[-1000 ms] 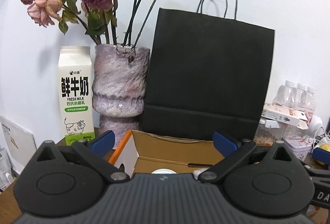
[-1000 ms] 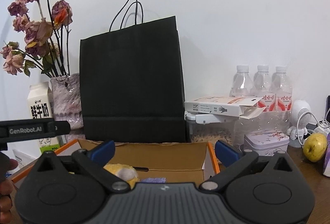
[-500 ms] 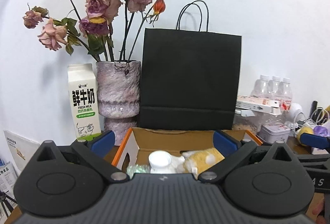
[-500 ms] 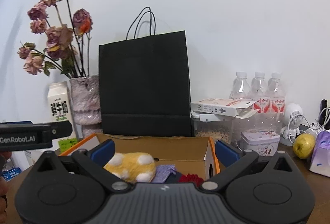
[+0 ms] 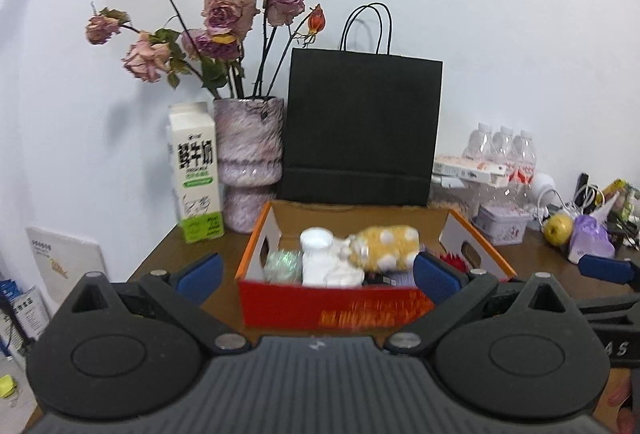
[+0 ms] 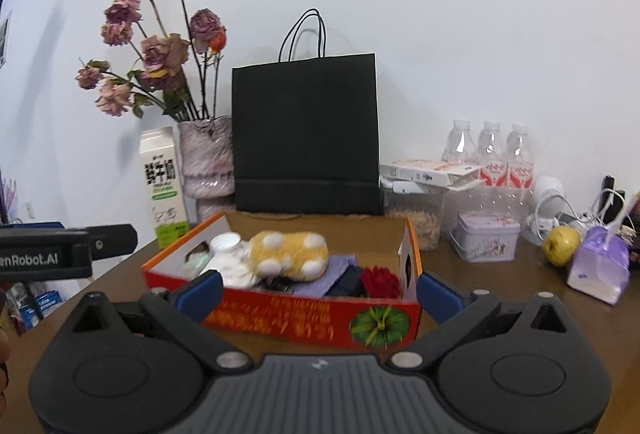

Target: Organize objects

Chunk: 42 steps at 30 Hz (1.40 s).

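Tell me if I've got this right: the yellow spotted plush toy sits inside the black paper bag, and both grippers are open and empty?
Not quite. The yellow spotted plush toy lies in the open cardboard box, in front of the black paper bag, as the right wrist view shows. Both the left gripper and right gripper are indeed open and empty.

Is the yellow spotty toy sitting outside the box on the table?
No, the yellow spotted plush toy lies inside the open cardboard box, among the other things in it.
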Each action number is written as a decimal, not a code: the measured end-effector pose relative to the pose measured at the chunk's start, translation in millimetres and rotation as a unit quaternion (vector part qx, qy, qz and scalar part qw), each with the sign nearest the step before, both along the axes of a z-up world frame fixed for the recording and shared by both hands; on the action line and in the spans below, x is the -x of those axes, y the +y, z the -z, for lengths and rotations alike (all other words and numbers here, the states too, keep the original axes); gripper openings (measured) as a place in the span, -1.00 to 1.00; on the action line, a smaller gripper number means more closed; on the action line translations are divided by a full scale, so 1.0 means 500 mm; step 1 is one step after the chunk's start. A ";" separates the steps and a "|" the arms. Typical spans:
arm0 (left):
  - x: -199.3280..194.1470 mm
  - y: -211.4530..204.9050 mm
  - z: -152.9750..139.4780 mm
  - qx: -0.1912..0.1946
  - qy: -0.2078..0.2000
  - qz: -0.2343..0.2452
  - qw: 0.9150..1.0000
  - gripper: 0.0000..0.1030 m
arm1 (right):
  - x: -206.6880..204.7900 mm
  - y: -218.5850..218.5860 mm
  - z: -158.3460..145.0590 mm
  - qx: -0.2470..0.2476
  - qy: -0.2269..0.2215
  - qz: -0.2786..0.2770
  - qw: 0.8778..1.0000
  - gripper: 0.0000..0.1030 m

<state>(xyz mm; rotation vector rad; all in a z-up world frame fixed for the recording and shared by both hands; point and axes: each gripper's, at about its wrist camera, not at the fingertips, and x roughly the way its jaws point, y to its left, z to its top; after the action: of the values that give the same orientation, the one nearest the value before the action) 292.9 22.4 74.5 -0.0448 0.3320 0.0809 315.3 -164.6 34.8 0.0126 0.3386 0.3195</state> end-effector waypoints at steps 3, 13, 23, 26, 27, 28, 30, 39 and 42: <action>0.049 -0.002 -0.003 -0.009 0.012 -0.008 1.000 1.00 | 0.050 -0.009 -0.006 -0.003 0.008 -0.005 1.000 1.00; 0.200 -0.014 0.018 -0.019 0.040 -0.026 0.999 1.00 | 0.195 -0.046 -0.005 -0.011 0.023 -0.011 1.000 1.00; 0.282 -0.020 0.047 -0.015 0.059 -0.027 0.998 1.00 | 0.267 -0.063 0.007 -0.011 0.031 -0.013 0.999 1.00; 0.292 -0.021 0.048 -0.014 0.059 -0.027 0.998 1.00 | 0.277 -0.064 0.006 -0.010 0.029 -0.012 0.999 1.00; 0.295 -0.021 0.047 -0.014 0.058 -0.026 0.998 1.00 | 0.279 -0.064 0.005 -0.010 0.029 -0.012 0.999 1.00; 0.298 -0.022 0.047 -0.015 0.058 -0.027 0.998 1.00 | 0.281 -0.065 0.005 -0.010 0.029 -0.011 0.999 1.00; 0.301 -0.021 0.046 -0.014 0.057 -0.027 0.998 1.00 | 0.283 -0.067 0.005 -0.009 0.029 -0.011 0.999 1.00; 0.304 -0.023 0.045 -0.013 0.057 -0.028 0.998 1.00 | 0.287 -0.068 0.006 -0.008 0.030 -0.011 0.999 1.00; 0.304 -0.023 0.046 -0.012 0.058 -0.027 0.998 1.00 | 0.287 -0.068 0.006 -0.008 0.030 -0.010 0.999 1.00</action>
<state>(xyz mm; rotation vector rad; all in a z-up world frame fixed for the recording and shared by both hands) 140.8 11.0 51.3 -0.0248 0.4459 0.1420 171.6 -198.6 31.7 0.0346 0.3957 0.3431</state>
